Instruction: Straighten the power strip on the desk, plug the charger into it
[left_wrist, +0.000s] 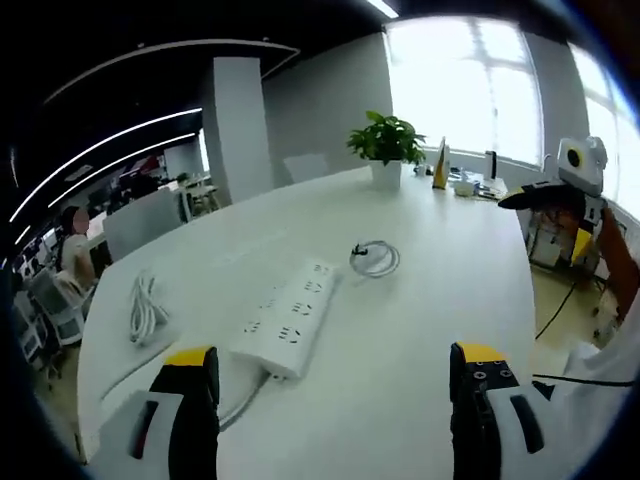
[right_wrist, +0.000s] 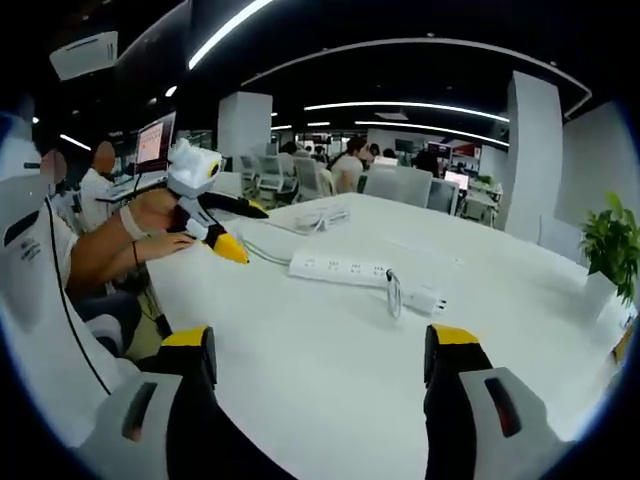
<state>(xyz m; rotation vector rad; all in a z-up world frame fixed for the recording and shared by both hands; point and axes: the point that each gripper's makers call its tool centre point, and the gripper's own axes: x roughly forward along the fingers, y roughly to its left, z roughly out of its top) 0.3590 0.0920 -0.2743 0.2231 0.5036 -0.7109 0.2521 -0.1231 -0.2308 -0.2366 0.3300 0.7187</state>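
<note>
Left gripper: jaws spread wide at the bottom of the left gripper view, nothing between them, hanging above the white desk at its near edge. Right gripper: likewise wide open and empty, over bare desk surface in the right gripper view.

Ahead of the left jaws, at about 11 o'clock: the white power strip, lying flat but skewed, running diagonally from the near left up toward 1 o'clock, its cord curling out from the near end. Beyond its far end, just apart from it at 12 o'clock: the charger with its thin cable coiled into a loop. Well off at 9 o'clock: a separate bundled white cable. At the far end of the desk, toward 12 o'clock: a potted plant.

In the right gripper view, strip at 12 o'clock lying crosswise, charger plug just beside its right end at 1 o'clock.

Step in hand, as judged: the very start — neither thing touched, strip not yet squared up. Next move likely calls for lowering one gripper onto an end of the strip and swinging it parallel to the desk edge, while keeping clear of the cord and the charger loop.
</note>
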